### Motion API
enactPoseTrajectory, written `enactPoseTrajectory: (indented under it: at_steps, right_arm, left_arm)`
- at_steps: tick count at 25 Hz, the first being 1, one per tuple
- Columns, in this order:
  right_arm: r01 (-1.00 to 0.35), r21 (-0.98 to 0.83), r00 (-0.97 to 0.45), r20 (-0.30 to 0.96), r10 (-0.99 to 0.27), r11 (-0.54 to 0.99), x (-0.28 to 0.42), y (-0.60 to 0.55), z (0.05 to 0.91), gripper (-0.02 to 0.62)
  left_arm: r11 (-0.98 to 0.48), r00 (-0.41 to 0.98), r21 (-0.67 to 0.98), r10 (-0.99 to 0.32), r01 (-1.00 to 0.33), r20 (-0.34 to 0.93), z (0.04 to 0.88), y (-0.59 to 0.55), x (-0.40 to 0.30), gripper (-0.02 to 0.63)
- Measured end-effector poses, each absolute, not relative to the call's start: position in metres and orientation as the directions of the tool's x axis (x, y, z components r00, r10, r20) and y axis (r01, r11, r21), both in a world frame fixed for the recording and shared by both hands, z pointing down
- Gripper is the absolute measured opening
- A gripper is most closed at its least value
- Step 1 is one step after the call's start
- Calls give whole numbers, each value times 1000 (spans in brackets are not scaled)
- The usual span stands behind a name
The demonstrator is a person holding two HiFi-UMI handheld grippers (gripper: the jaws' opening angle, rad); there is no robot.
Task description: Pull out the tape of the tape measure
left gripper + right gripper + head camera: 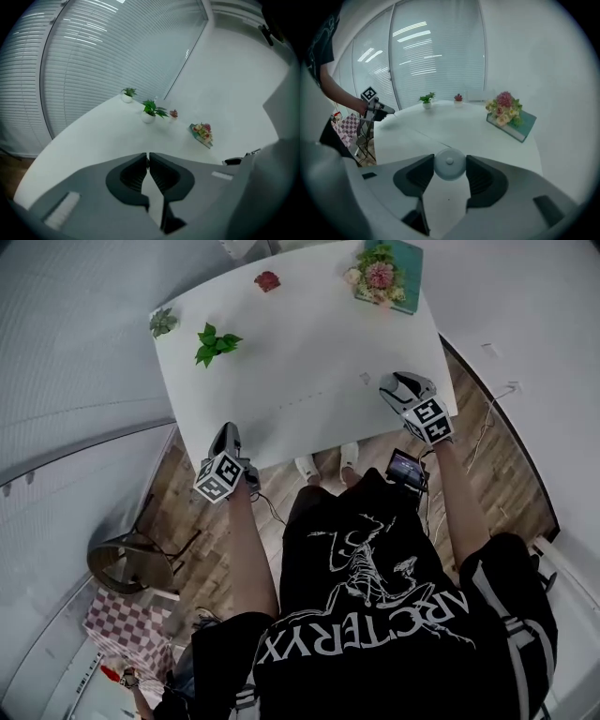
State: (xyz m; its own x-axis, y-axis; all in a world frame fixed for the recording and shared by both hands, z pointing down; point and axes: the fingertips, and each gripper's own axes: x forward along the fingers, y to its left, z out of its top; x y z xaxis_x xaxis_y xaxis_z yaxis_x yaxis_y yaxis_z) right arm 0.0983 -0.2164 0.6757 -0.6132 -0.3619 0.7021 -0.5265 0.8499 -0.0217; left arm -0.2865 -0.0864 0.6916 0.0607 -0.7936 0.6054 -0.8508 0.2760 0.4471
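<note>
A small round white tape measure [449, 168] sits between the jaws of my right gripper [450, 161], which is shut on it near the right front of the white table [309, 343]. From it a thin pale tape [412, 132] runs low over the tabletop to my left gripper [377, 111] at the table's left front edge. In the head view the tape [300, 401] shows only as a faint line between right gripper [405, 385] and left gripper [225, 439]. The left gripper [148, 157] has its jaws pressed together on the tape's end, which hardly shows in its own view.
At the table's far side stand a green potted plant [214, 341], a smaller plant [162, 322], a red ornament [267, 280] and a flower bunch on a teal book [382, 276]. A chair [127, 563] stands on the wooden floor at the left.
</note>
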Motion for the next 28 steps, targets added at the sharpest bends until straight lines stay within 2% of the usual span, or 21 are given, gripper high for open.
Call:
enactPoseTrajectory:
  at_steps: [9,17,20,24,28]
  right_arm:
    - [-510,-46,-561,774,-292,859,98,-199,720,221]
    - [-517,-62,-575,764,-292,854,94,-204,724,227]
    - [-547,-118,-604,741,-293,829,92,-203,723,257]
    - [-655,-244,-638,685,-351,715,99,-209,715,280]
    - [-721,-179,-592,661,-461,670,121,-209,686,282]
  left_arm:
    - [307,28,377,-743,-874,668,720,-81,-288,29]
    - [264,-30,226,-708,-938,706,729,-85,-286,29]
    - [261,-52,194,-710,-946,703,729,-83,-285,29]
    - [281,-80,191,-730,-940,679,722,-73,-287,29]
    - [296,-128,174,-773,-939,621,693,-61,-299,53]
